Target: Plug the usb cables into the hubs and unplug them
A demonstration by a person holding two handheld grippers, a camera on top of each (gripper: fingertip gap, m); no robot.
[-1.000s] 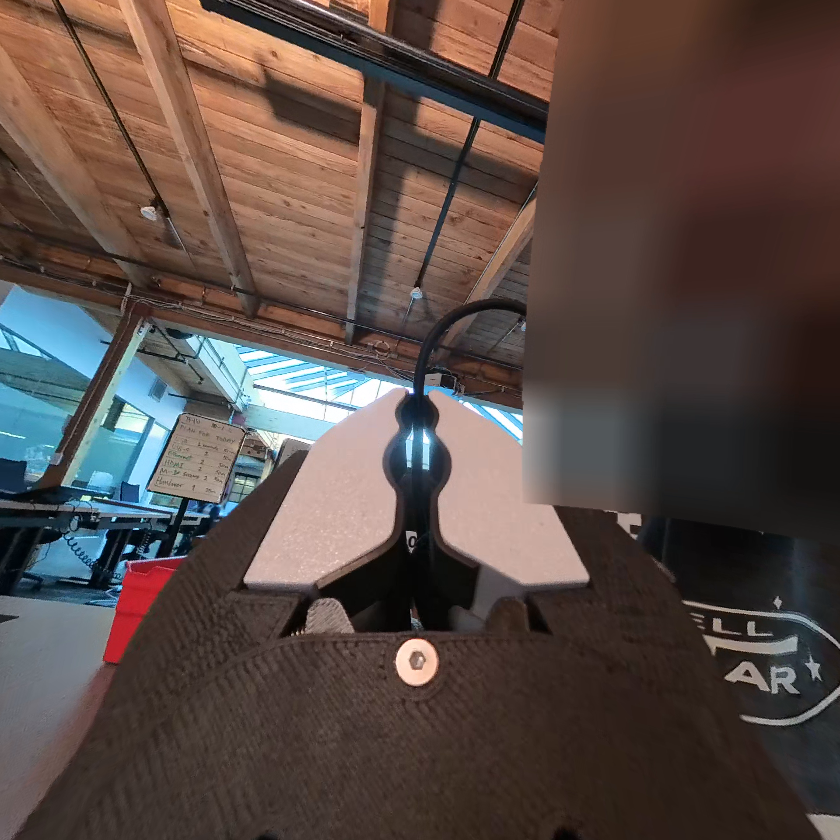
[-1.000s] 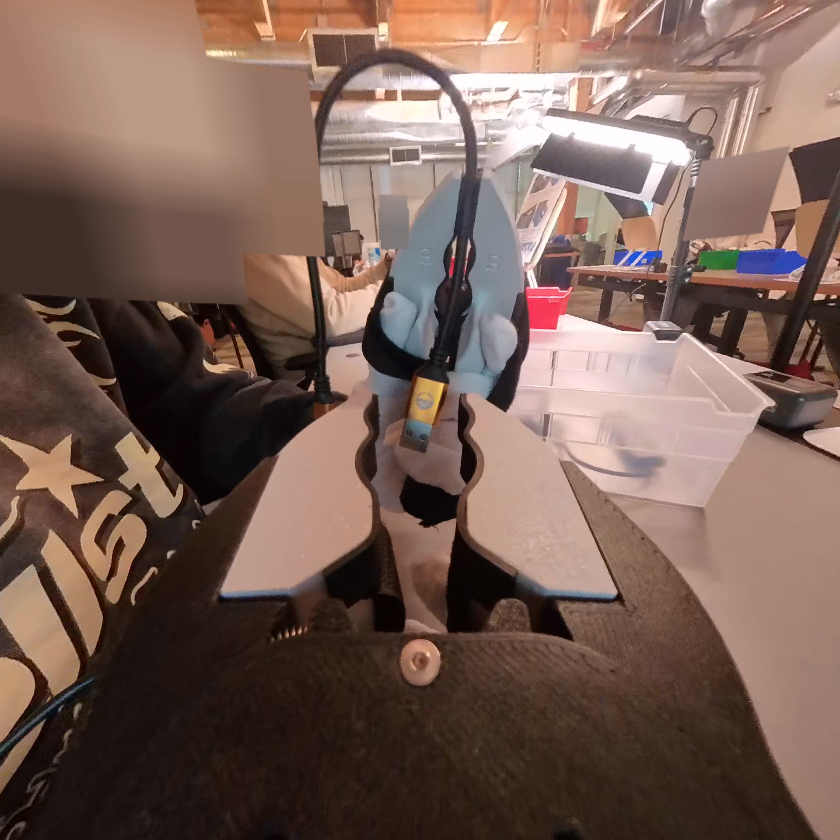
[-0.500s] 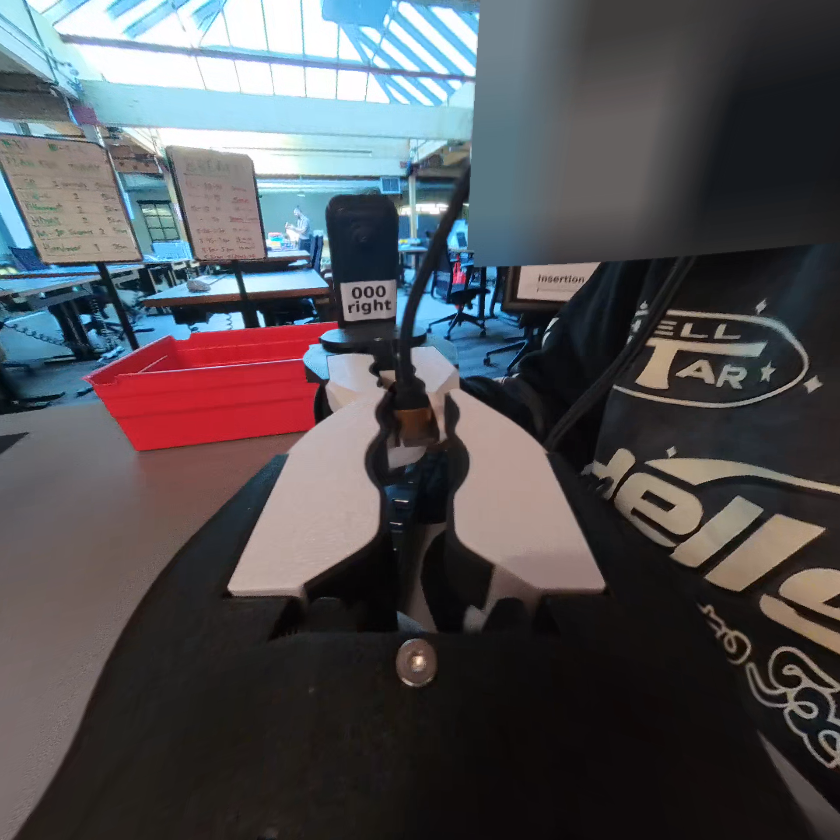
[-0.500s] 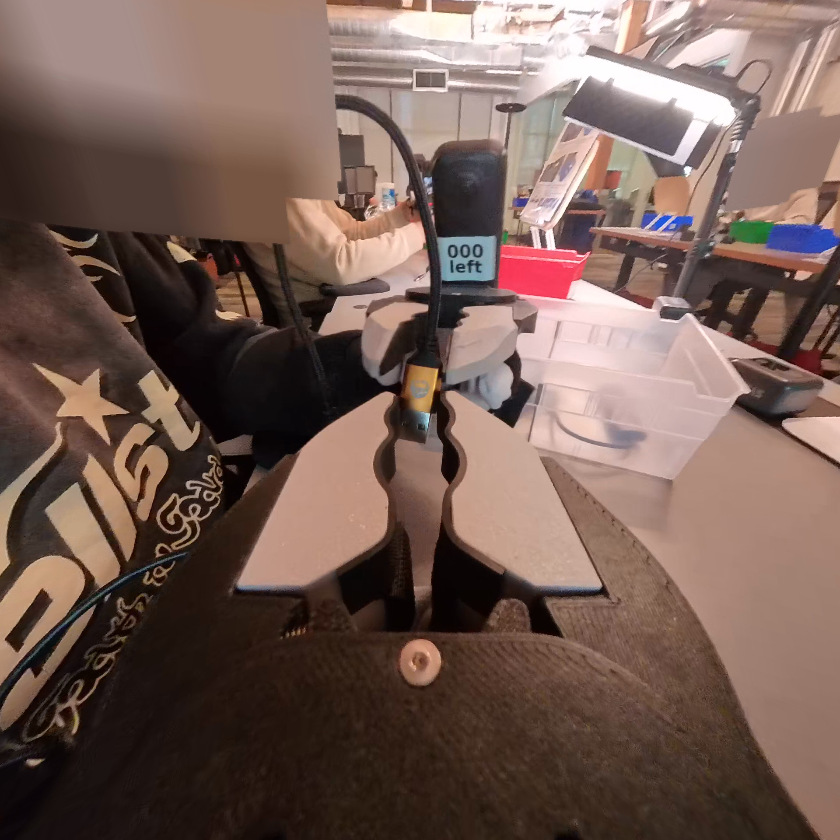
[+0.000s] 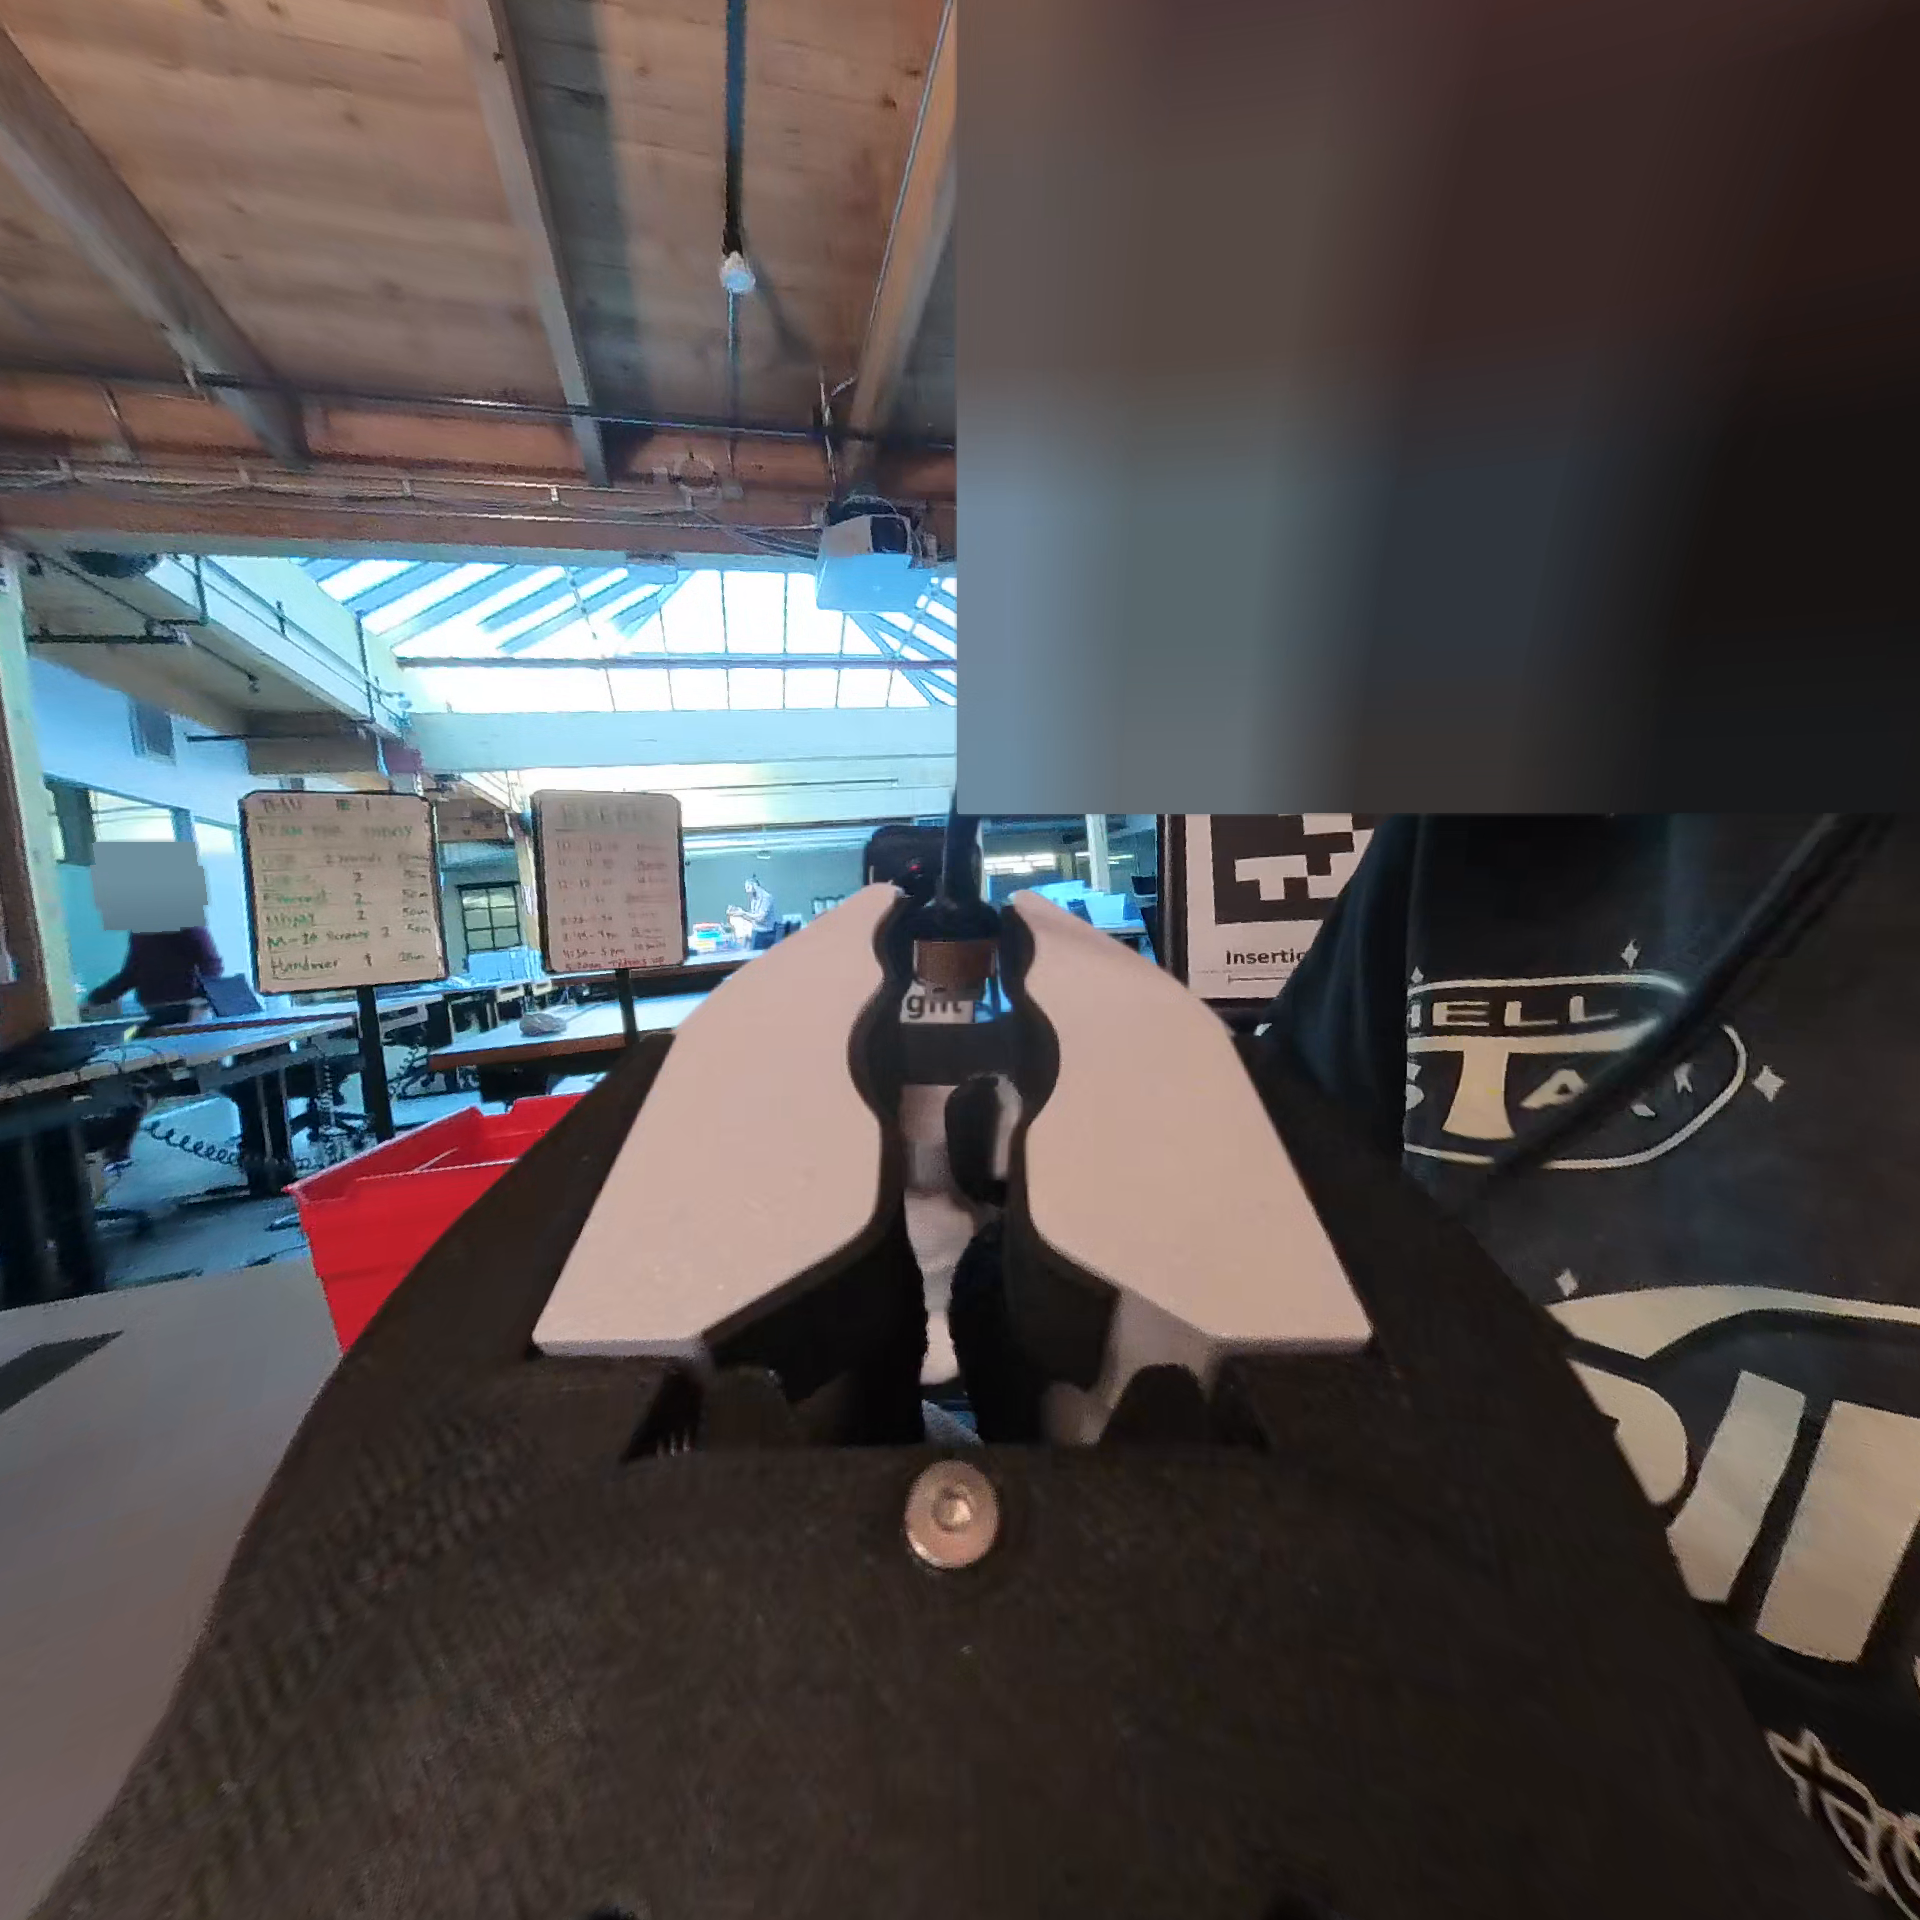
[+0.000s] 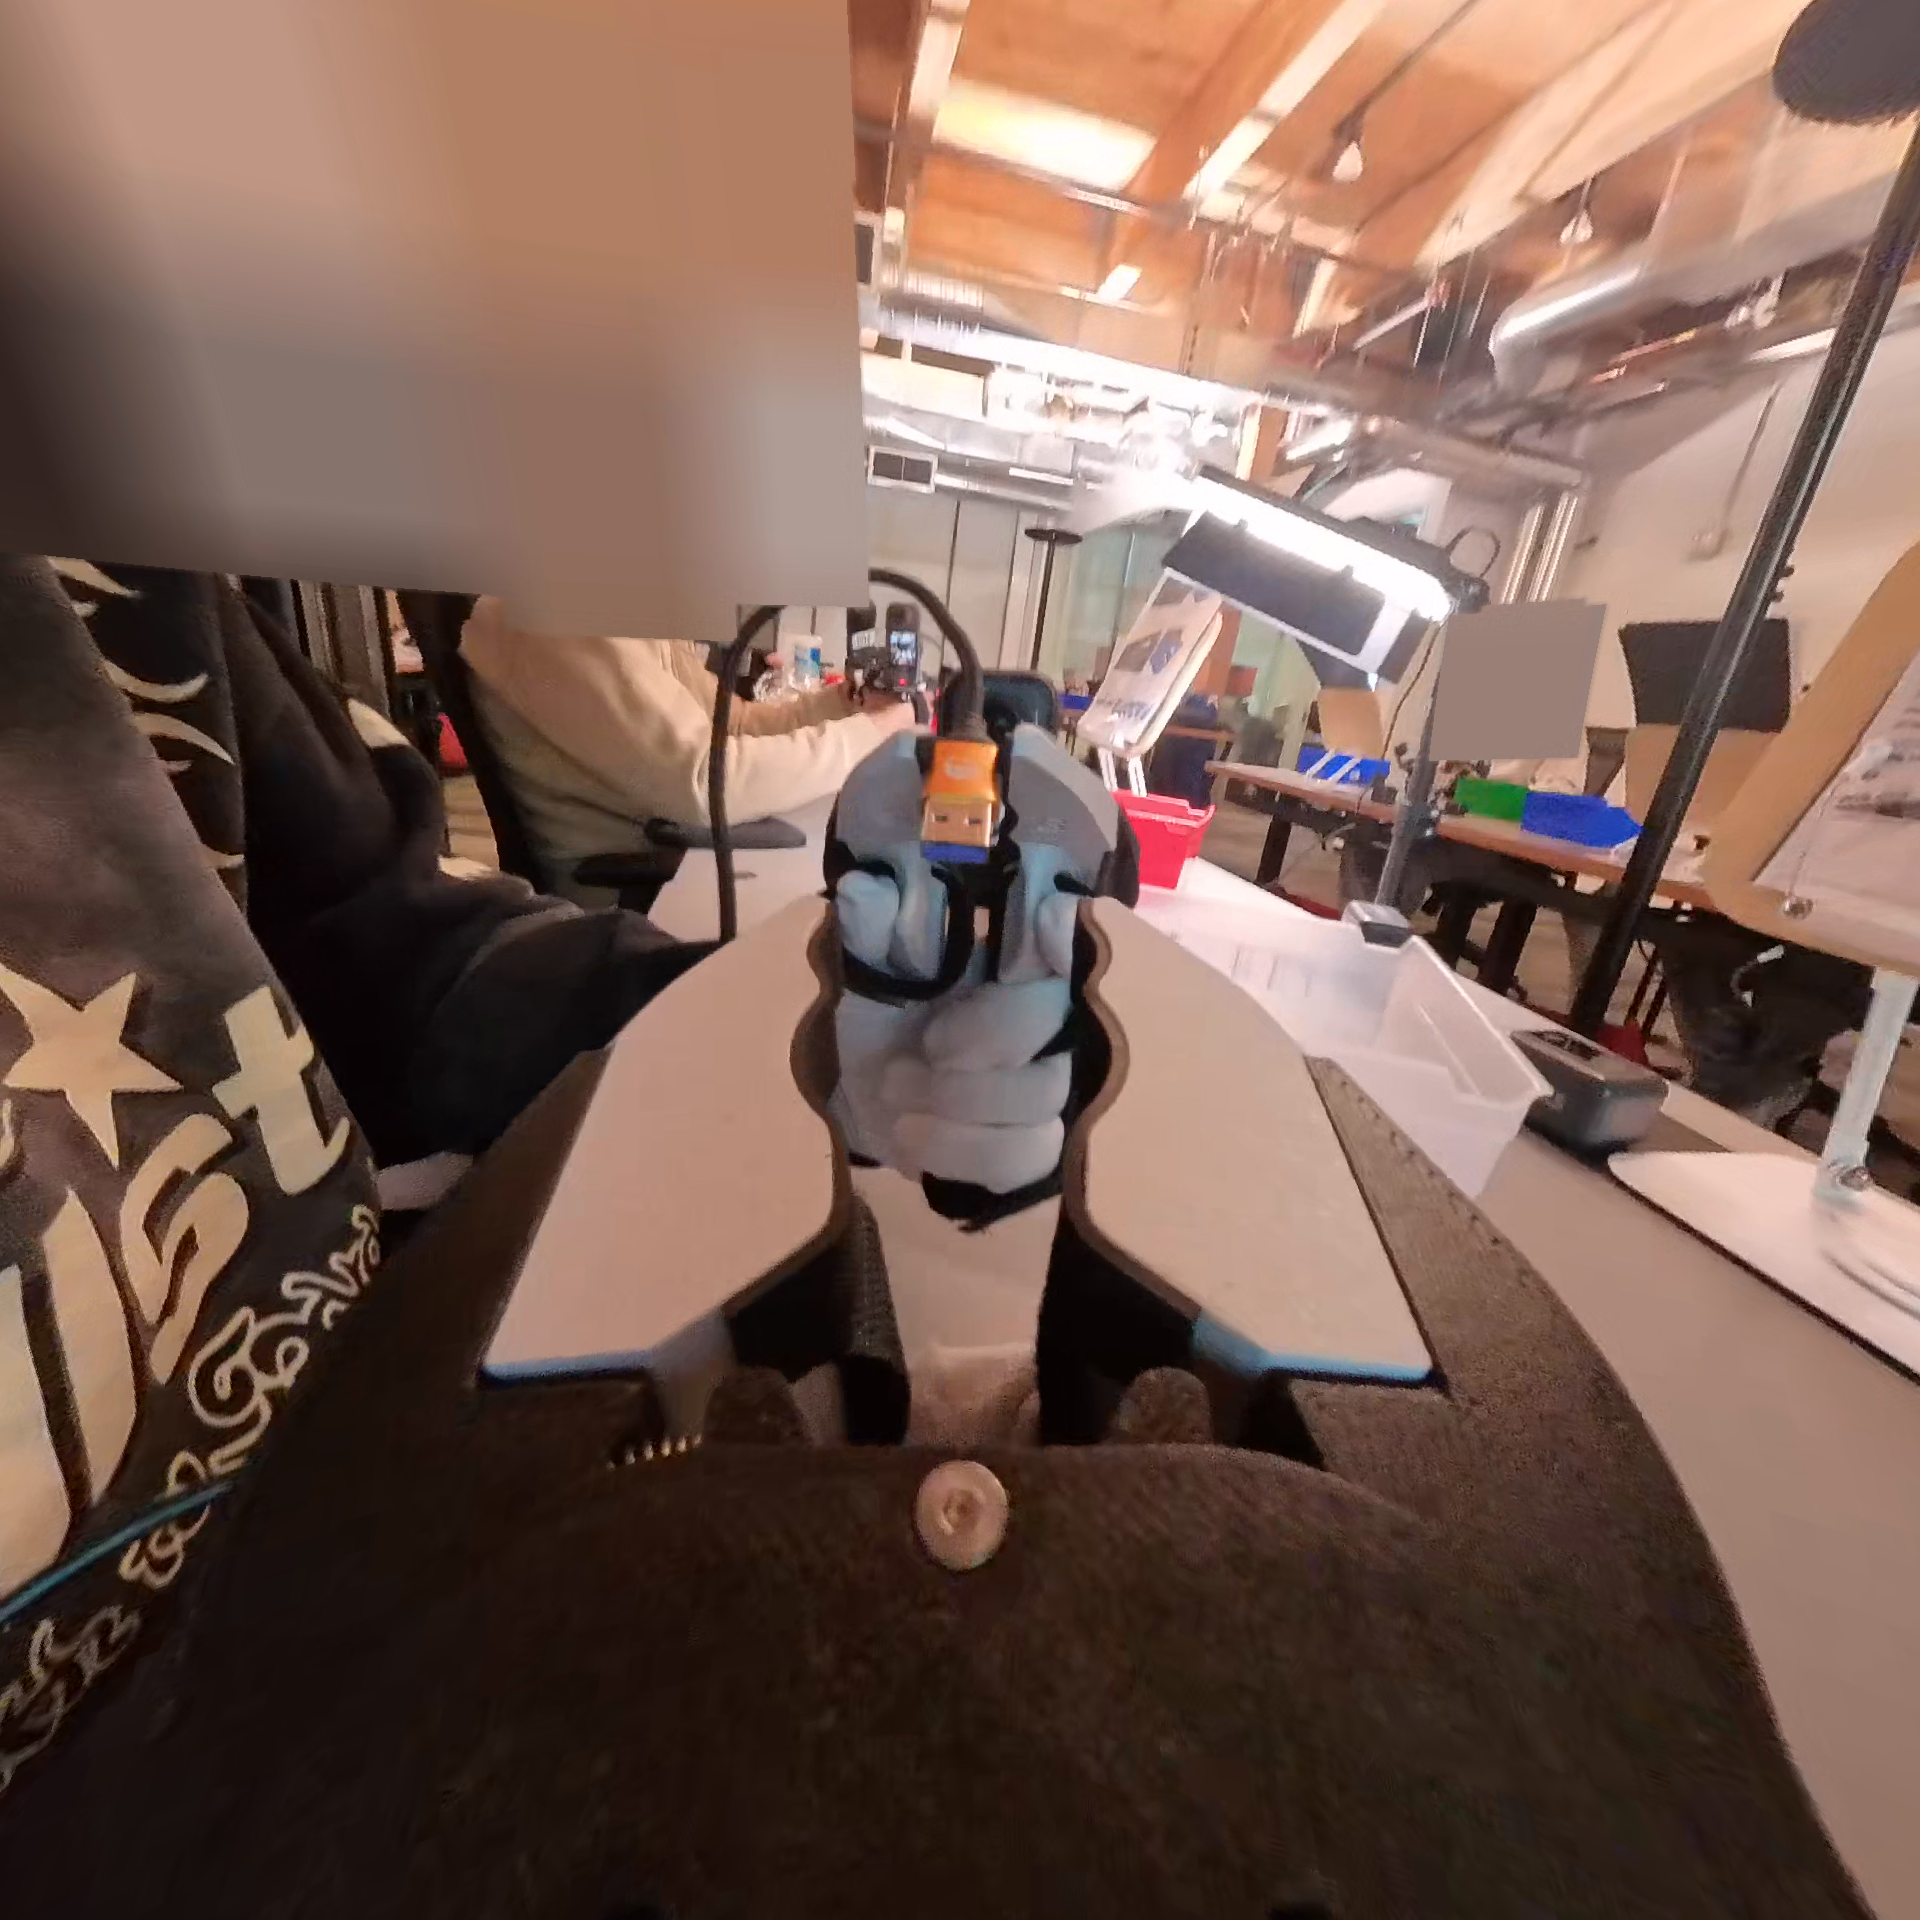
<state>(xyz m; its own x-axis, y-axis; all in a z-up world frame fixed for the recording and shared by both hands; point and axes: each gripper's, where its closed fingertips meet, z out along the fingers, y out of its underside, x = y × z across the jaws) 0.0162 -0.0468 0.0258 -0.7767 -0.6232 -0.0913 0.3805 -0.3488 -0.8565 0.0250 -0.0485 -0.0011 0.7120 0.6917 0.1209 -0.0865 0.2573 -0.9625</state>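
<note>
My left gripper [image 5: 954, 909] is shut on an orange USB plug [image 5: 951, 956] at its fingertips, and the black cable [image 5: 961, 842] runs up from it. In the right wrist view the left gripper [image 6: 966, 743] faces me, holding the plug [image 6: 961, 805] with its metal end pointing toward my right gripper; the cable [image 6: 727, 779] loops behind it. My right gripper [image 6: 954, 914] is open and empty, its jaws well apart, a short way in front of the plug. No hub shows in either view.
A person's dark printed sweatshirt [image 5: 1662, 1143] is close on one side. A grey table [image 6: 1662, 1403] holds a clear plastic bin [image 6: 1382, 1029], a small black device [image 6: 1590, 1091] and a white base with a post [image 6: 1766, 1216]. A red bin [image 5: 416, 1216] stands on the table. Left and right tips are no more than a few centimetres apart.
My right gripper's jaws have opened wider and backed away from the plug, which was between them. The left gripper keeps hold of the plug. Both views have tilted upward since half a second ago.
</note>
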